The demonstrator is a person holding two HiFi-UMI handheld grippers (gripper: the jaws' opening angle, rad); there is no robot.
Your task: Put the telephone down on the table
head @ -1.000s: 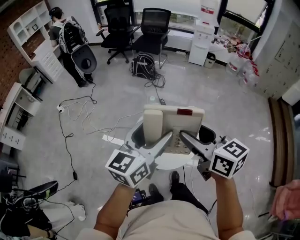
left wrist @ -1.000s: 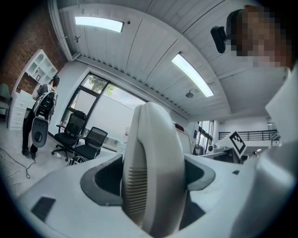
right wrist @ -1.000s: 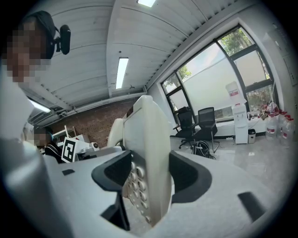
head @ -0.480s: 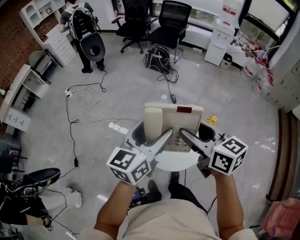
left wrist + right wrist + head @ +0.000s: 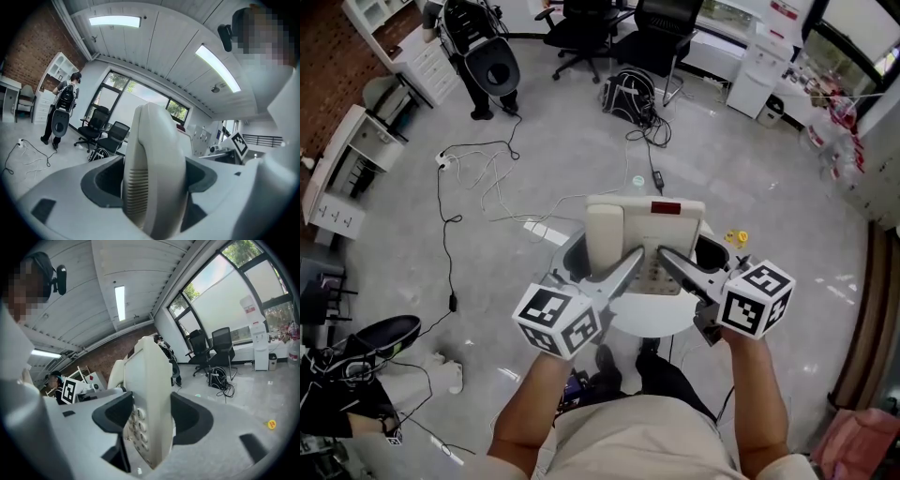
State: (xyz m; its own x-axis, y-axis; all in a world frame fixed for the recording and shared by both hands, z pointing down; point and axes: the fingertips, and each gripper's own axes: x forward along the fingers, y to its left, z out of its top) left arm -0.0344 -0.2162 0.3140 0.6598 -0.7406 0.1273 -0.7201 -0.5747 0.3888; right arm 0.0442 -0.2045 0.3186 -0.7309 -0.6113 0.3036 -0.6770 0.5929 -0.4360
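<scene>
I hold the telephone (image 5: 656, 225) out in front of me with both tools, its face turned up toward me. My left hand-held gripper (image 5: 629, 263) is closed on the handset (image 5: 605, 239), which lies along the telephone's left side. In the left gripper view the handset fills the gap, with a dark pad pressed on either side. My right hand-held gripper (image 5: 668, 260) is clamped on the telephone's body by the keypad (image 5: 136, 424), one jaw against the buttons and the other against the underside. The telephone is over a small round white worktop (image 5: 652, 324). I cannot tell whether it touches it. Cables (image 5: 478, 202) trail over the grey floor (image 5: 750, 187) below.
</scene>
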